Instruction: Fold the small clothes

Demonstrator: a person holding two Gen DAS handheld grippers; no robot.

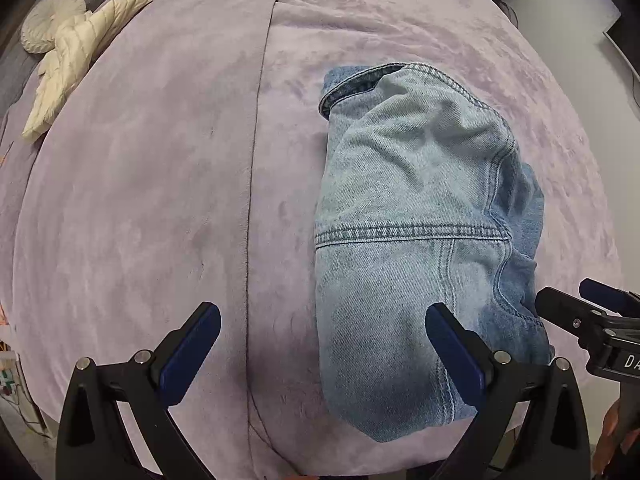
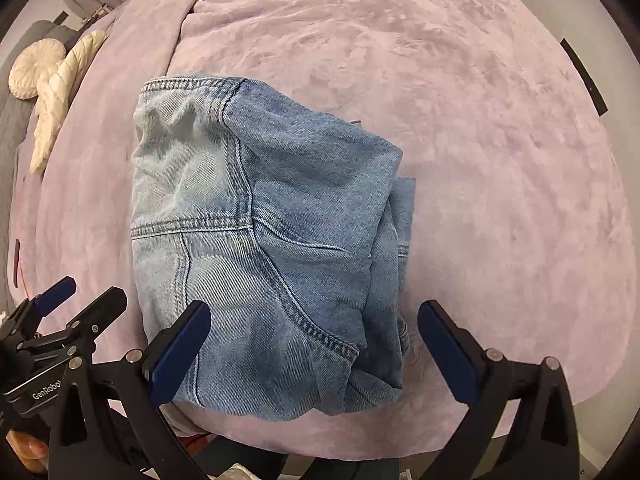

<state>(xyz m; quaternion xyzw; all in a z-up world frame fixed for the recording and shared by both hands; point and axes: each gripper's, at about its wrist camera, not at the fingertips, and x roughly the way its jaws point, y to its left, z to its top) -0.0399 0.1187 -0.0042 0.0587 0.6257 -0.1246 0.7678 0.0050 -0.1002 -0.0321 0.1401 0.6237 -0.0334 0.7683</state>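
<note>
- Hovering nearest each camera, two black two-finger grippers with blue pads point steeply down: the left gripper [image 1: 323,322] and the right gripper [image 2: 314,320] both stand wide open, holding nothing.
- White lettering "GenRobot" reads on the left gripper's body in the right wrist view; "DA" shows on the right gripper's body in the left wrist view, the rest cut off.
- One folded, light-blue denim garment with orange-free pale stitched seams [image 2: 256,240] lies flat below them on the lilac plush blanket [image 2: 480,160], its near end between the right gripper's pads without touching them.
- Its long axis runs from the grippers away toward the far side; a stitched hem forms the far end.
- Far left lie one cream quilted garment [image 1: 76,56] and one round cream pleated cushion [image 1: 48,20], touching each other.
</note>
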